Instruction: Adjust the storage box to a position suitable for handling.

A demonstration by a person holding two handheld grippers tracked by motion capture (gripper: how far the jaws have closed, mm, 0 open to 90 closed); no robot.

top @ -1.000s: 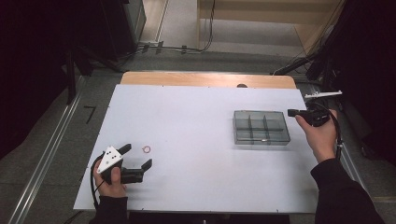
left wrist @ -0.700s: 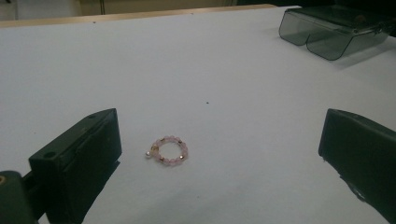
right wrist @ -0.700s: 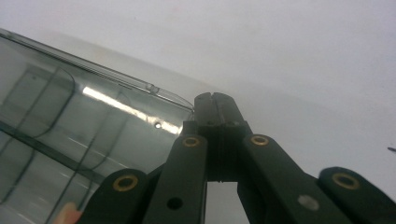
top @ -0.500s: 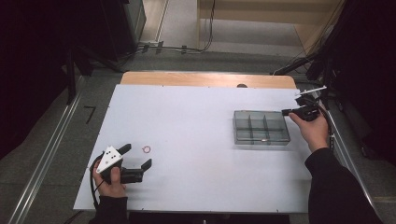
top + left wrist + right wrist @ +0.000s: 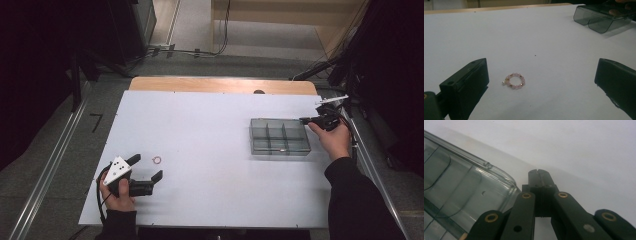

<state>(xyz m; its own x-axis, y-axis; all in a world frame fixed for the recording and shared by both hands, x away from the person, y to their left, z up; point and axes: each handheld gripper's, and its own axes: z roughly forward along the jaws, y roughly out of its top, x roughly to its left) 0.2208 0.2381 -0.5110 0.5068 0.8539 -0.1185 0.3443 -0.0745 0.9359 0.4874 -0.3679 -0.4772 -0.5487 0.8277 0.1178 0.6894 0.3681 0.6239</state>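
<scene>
Box (image 5: 602, 17) partly beyond frame edge

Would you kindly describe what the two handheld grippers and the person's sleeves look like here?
Both grippers are black. The left gripper has blocky rectangular jaws, a white three-cornered plate with dark dots on top and a black cable looping by the hand. The right gripper has linkage arms with brass-coloured pivot rings. The person's sleeves are dark.

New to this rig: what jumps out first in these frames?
A small pink bead ring lies alone on the white table, right between the open left gripper's jaws. At the table's right side sits a smoky clear compartment box, with the shut right gripper at its far right corner.
</scene>
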